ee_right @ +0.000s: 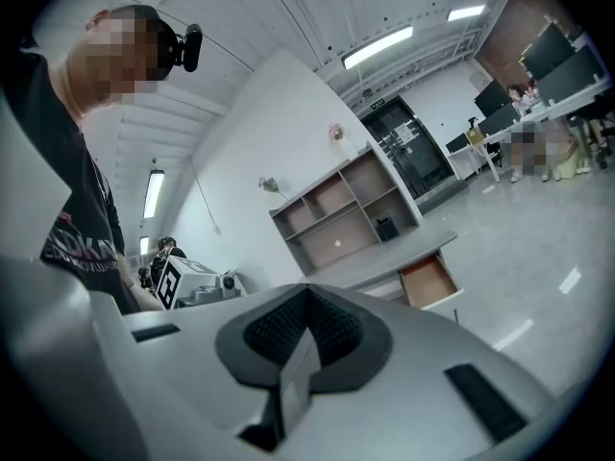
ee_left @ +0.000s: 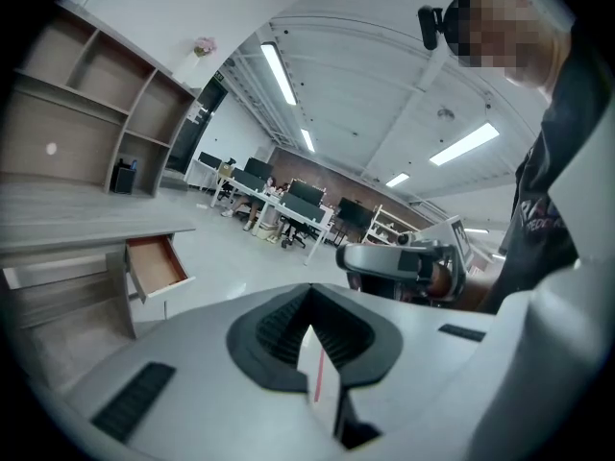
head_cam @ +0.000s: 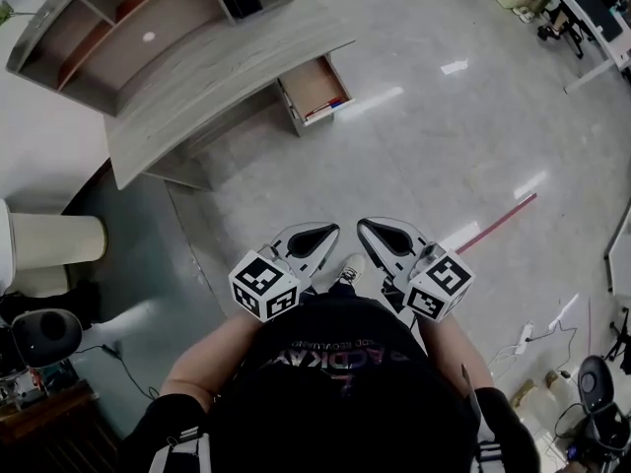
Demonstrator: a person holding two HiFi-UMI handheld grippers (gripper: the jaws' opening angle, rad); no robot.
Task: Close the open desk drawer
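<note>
both grippers closed and empty, desk drawer pulled out across the floor

from the head view the person stands on the pale glossy floor (head_cam: 434,126) with both tools held close in front of the torso, side by side and a little apart. the left gripper (head_cam: 320,236) has its jaws together, tips meeting, with nothing between them; its own view shows the ribbed black pads converging to a point with no object there. the right gripper (head_cam: 380,233) is the same: jaws brought together, nothing held. each carries its cube of square markers at the rear, near the person's forearms.

the drawer (head_cam: 314,85) is well apart from both grippers, up the frame and slightly left. it sticks out from under the right end of the grey wood-grain desk (head_cam: 197,77), its brown inside exposed; a few thin items lie along its outer edge, too small to identify. an open shelf unit (head_cam: 118,28) stands behind the desk, with a dark object in one compartment. a red strip (head_cam: 498,223) lies on the floor to the right of the grippers
</note>
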